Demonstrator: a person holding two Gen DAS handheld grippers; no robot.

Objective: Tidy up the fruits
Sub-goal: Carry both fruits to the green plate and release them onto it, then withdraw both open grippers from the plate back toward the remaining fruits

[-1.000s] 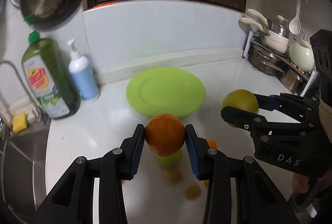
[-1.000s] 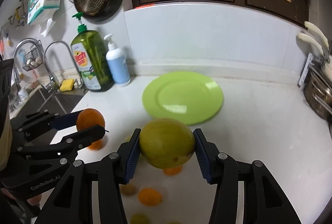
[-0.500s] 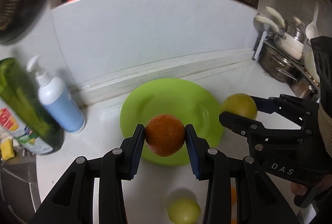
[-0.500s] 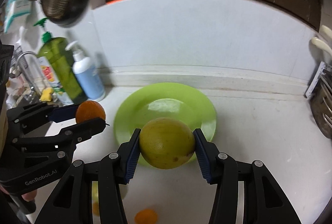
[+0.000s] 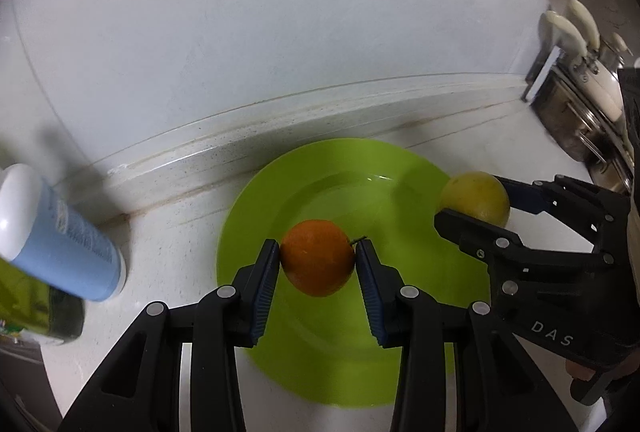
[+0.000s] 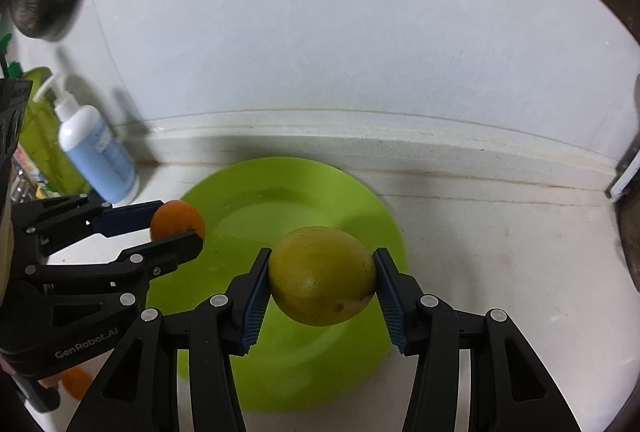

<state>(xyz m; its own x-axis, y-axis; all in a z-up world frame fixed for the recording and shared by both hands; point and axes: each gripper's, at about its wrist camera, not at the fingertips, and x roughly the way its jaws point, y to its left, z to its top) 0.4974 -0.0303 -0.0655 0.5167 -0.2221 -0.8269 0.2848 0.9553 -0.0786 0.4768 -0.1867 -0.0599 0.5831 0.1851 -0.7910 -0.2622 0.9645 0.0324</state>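
L gripper (image 5: 317, 264): clamped on orange (image 5: 318, 258), blue pads touching both sides; fruit held over green plate (image 5: 256, 232), roughly mid-plate in L wrist view.
R gripper (image 6: 322, 286): clamped on yellow-green citrus (image 6: 322, 276), pads tight on both sides; fruit over plate's R half in R wrist view.
Cross-views: R gripper w/ citrus (image 5: 474, 197) shows at plate's R rim in L view; L gripper w/ orange (image 6: 178, 220) at plate's L rim in R view.
Plate: on white counter (image 6: 500, 232), near backsplash, nothing resting on it.
Other fruit: one small orange piece (image 6: 76, 382) on counter, lower L of R view, partly hidden behind L gripper.
Bkgd: blue pump bottle (image 6: 98, 151) L of plate, green soap bottle (image 6: 38, 127) behind it; pots rack (image 5: 580, 111) far R.
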